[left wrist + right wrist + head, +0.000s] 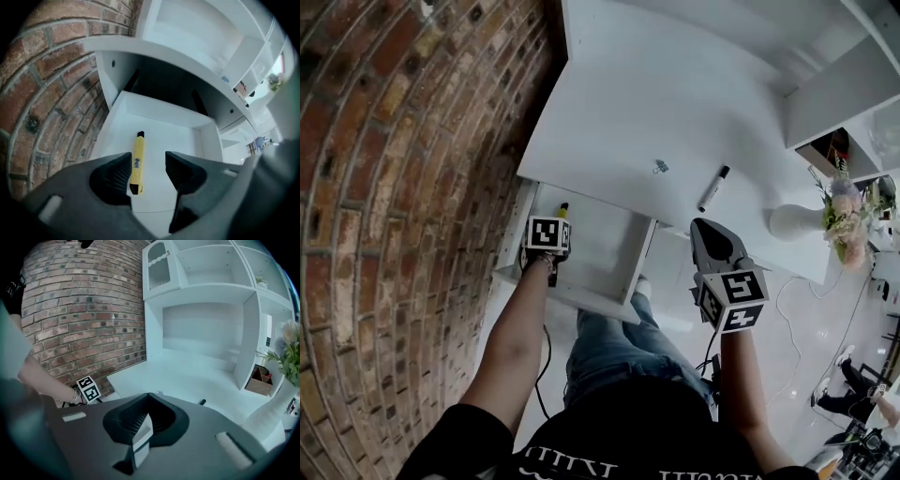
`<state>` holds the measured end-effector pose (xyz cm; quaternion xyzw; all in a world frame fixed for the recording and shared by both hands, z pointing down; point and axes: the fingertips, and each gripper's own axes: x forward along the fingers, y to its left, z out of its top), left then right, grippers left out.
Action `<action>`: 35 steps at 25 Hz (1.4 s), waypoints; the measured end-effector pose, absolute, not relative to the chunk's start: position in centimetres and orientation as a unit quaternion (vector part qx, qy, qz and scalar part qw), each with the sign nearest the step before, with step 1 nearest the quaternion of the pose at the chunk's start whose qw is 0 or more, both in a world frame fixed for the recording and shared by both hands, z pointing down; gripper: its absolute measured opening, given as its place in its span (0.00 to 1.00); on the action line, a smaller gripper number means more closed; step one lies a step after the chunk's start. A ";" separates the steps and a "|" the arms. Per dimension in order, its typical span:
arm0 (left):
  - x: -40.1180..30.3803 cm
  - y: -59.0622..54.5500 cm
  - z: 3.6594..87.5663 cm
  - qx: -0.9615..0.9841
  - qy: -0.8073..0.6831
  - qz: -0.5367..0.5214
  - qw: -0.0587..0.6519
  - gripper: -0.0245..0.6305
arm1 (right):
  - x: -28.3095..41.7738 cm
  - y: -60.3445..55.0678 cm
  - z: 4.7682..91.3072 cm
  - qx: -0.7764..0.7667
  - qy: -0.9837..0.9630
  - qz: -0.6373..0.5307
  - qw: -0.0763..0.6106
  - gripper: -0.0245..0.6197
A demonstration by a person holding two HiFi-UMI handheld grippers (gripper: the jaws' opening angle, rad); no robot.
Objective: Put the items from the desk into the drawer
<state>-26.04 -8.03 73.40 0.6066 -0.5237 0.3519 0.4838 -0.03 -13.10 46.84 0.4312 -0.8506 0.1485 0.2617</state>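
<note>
Yellow knife [136,161] lies in drawer [208,140] beneath left gripper [147,169], jaws half-open, empty; right gripper [140,425] jaws closed, empty; marker [713,188] at its twelve o'clock may roll if clipped.

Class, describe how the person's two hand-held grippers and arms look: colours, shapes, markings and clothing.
Both the left hand-held gripper and the right hand-held gripper are dark grey plastic with tapering jaws and ribbed black pads. Each carries a cube of black-and-white square markers. The person wears a black short-sleeved top with pale lettering, and a bracelet on the left wrist.
</note>
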 end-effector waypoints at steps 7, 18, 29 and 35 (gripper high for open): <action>-25.7 -8.8 66.9 0.646 -0.557 0.314 0.418 0.38 | 1.2 -13.9 43.9 0.447 -0.855 0.130 0.229 0.05; -24.0 -12.0 57.0 0.699 -0.589 0.254 0.314 0.37 | 3.9 -16.1 38.3 0.475 -0.857 0.094 0.175 0.05; -19.5 -17.2 48.2 0.759 -0.580 0.214 0.202 0.37 | 6.5 -17.3 37.6 0.497 -0.849 0.100 0.147 0.05; -14.7 -20.2 47.4 0.797 -0.537 0.223 0.162 0.37 | 8.4 -17.9 38.2 0.515 -0.838 0.108 0.143 0.05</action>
